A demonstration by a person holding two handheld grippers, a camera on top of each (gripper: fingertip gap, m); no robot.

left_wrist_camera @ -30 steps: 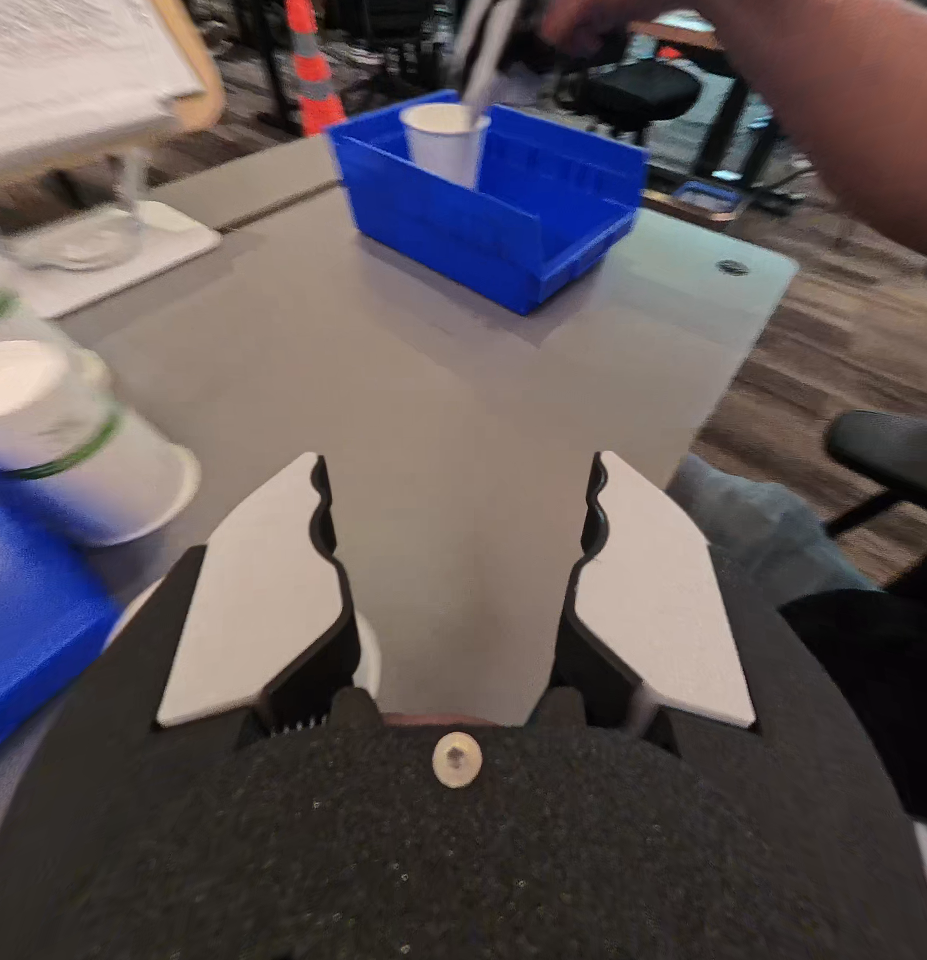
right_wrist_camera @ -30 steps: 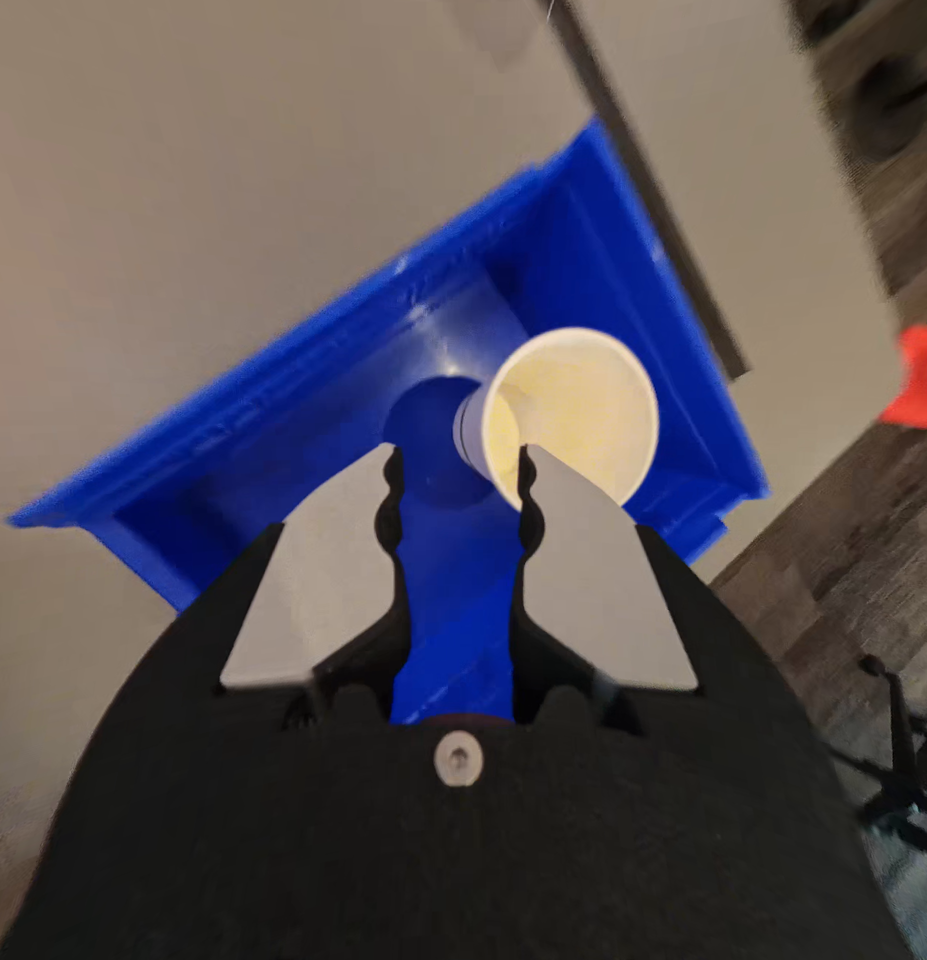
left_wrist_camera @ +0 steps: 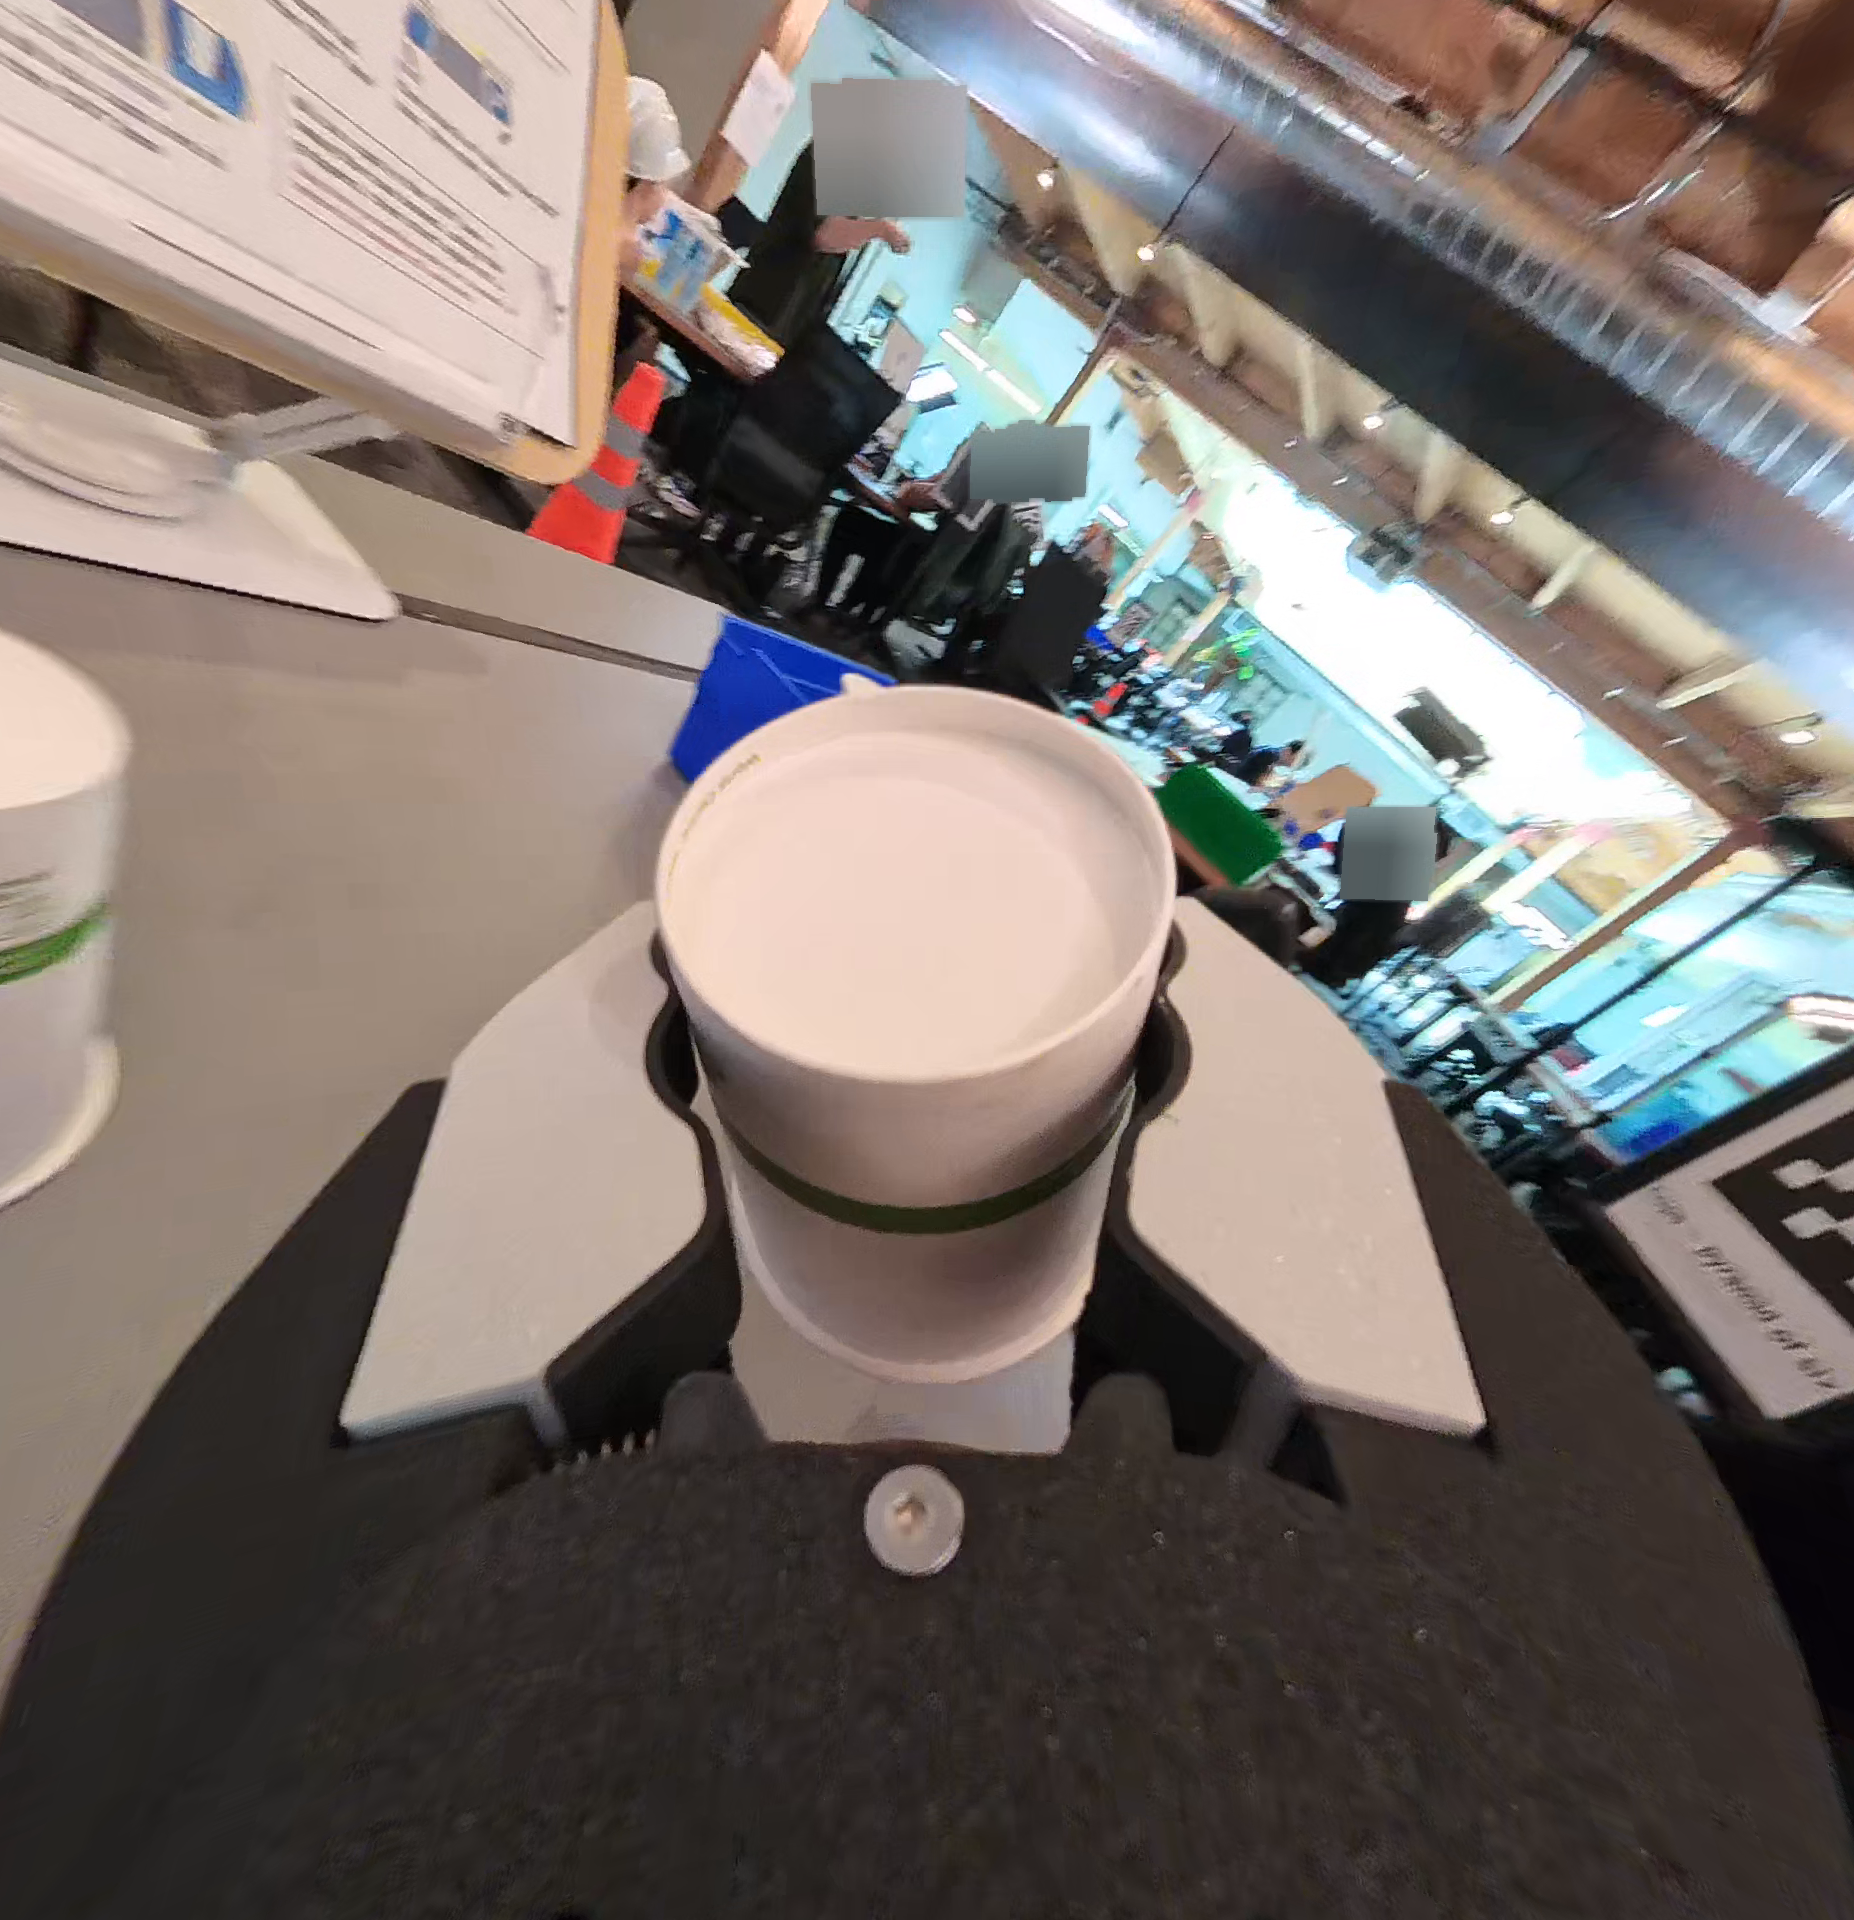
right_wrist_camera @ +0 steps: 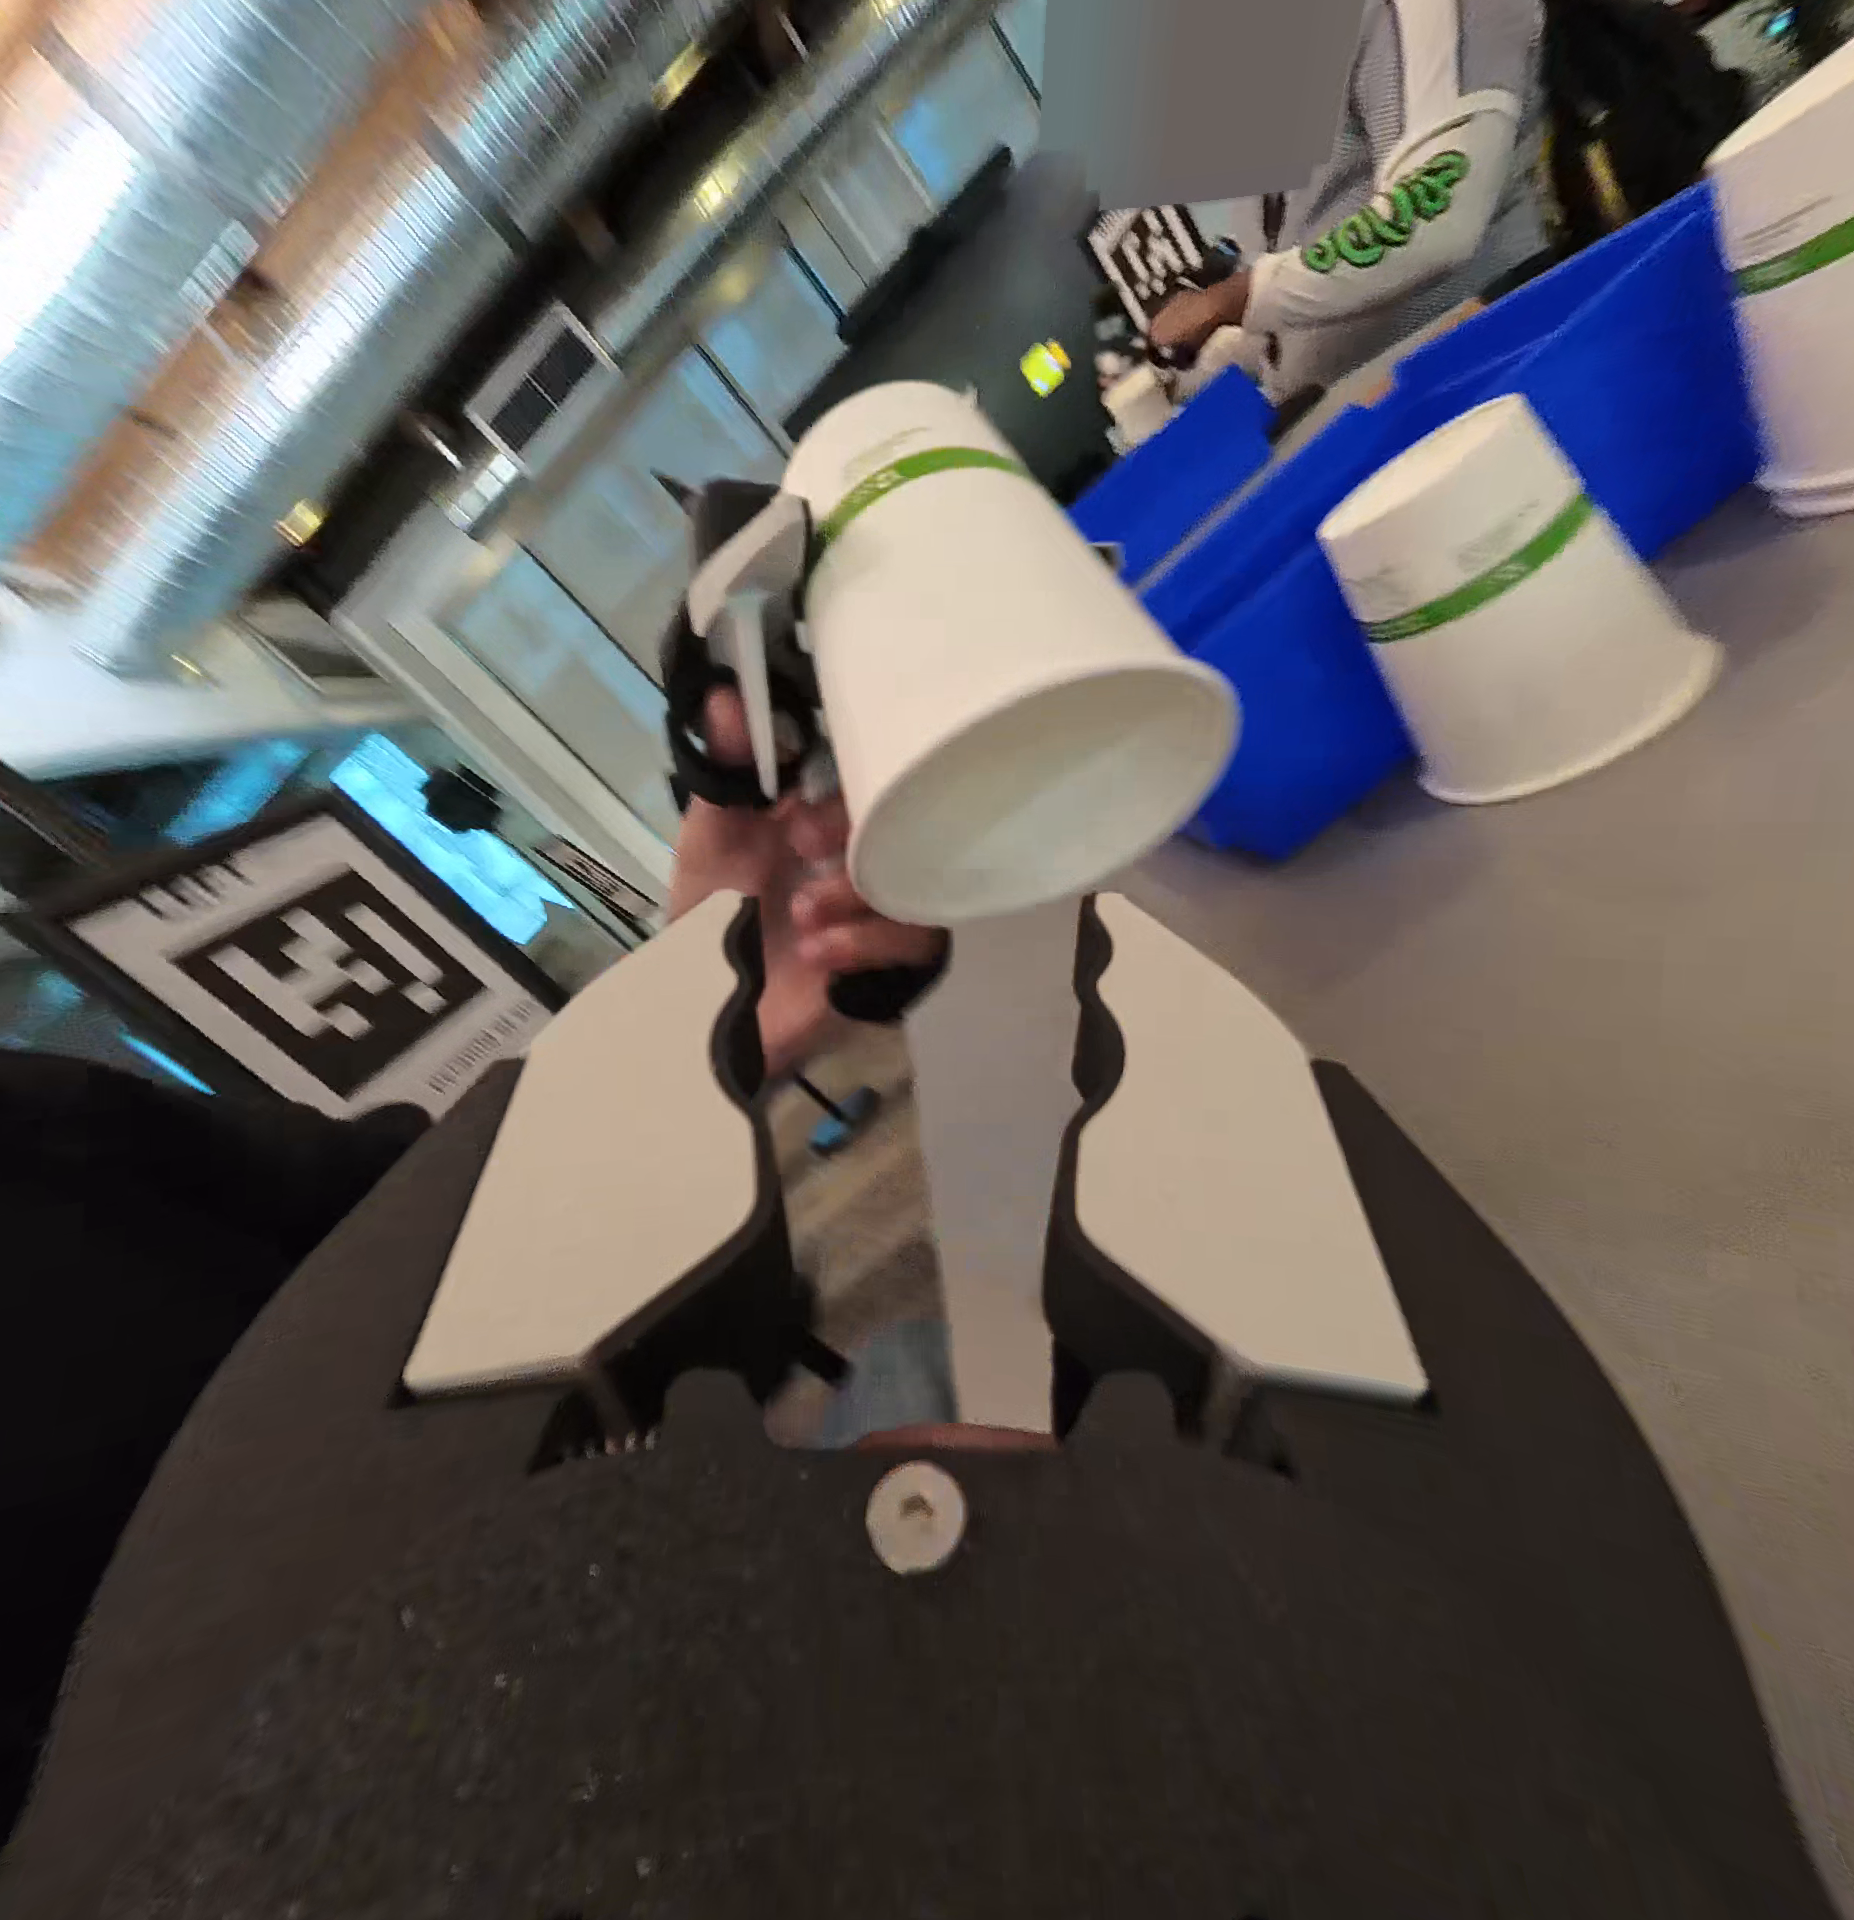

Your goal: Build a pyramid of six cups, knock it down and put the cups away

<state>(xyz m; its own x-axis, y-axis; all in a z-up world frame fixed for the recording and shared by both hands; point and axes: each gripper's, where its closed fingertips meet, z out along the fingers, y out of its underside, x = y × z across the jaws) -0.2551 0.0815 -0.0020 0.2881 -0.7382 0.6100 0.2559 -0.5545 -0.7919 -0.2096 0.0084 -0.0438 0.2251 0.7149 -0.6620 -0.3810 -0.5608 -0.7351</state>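
The left gripper (left_wrist_camera: pixel 915 1023) has its fingers (left_wrist_camera: pixel 549 1174) clenched on a white cup (left_wrist_camera: pixel 907 1039) with a green band – the cup is lifted off the grey bench (left_wrist_camera: pixel 310 831), bottom toward the camera. The right gripper (right_wrist_camera: pixel 907 966) is released and holds nothing. Two more cups (right_wrist_camera: pixel 1515 613) stand upside down on the bench, beside a blue bin (right_wrist_camera: pixel 1307 665).

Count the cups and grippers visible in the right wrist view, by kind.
Cups: 3 (held cup, upside-down cup on the table, cup at the upper right edge, cut off)
Grippers: 2 (right gripper, open and empty; left gripper, gripping the held cup)
Total: 5
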